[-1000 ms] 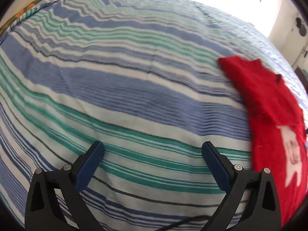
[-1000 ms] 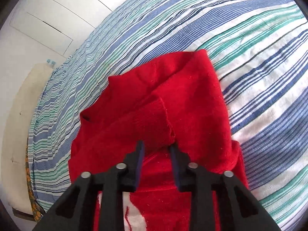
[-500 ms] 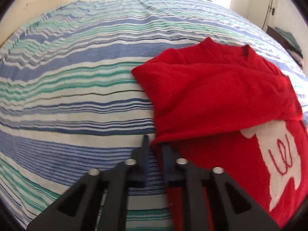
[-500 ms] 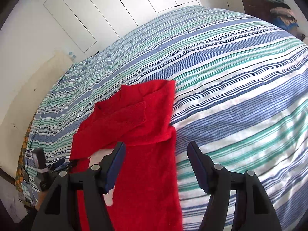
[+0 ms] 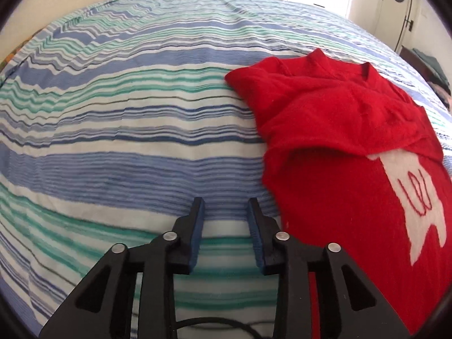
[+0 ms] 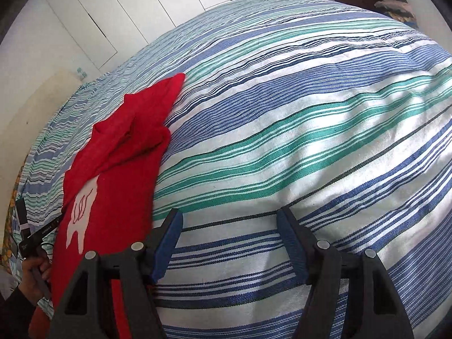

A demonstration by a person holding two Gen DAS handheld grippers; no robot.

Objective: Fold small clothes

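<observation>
Red sweater (image 5: 333, 147) lies on striped bedsheet (image 5: 135, 130), right of left gripper (image 5: 226, 212) in left wrist view, left of right gripper (image 6: 228, 223) in right wrist view. Left gripper: jaws parted a narrow gap, nothing between them, only sheet under; right finger (image 5: 258, 220) just beside sweater's near-left edge, contact unclear. Right gripper: jaws spread wide, nothing held, over bare sheet; left finger (image 6: 169, 231) just beside sweater's right edge. Sweater partly folded: sleeves laid across chest, collar at far end, white motif (image 5: 409, 195) with red stitching showing on near part. Black cable (image 5: 214, 323) runs on sheet at near edge under left gripper. Right wrist view, far left: left hand (image 6: 34, 276) on black handle beside the sweater. White cupboard doors (image 6: 113, 8) beyond bed, pile of clothes (image 6: 392, 2) far right. Nothing lies between either gripper and the sweater.
</observation>
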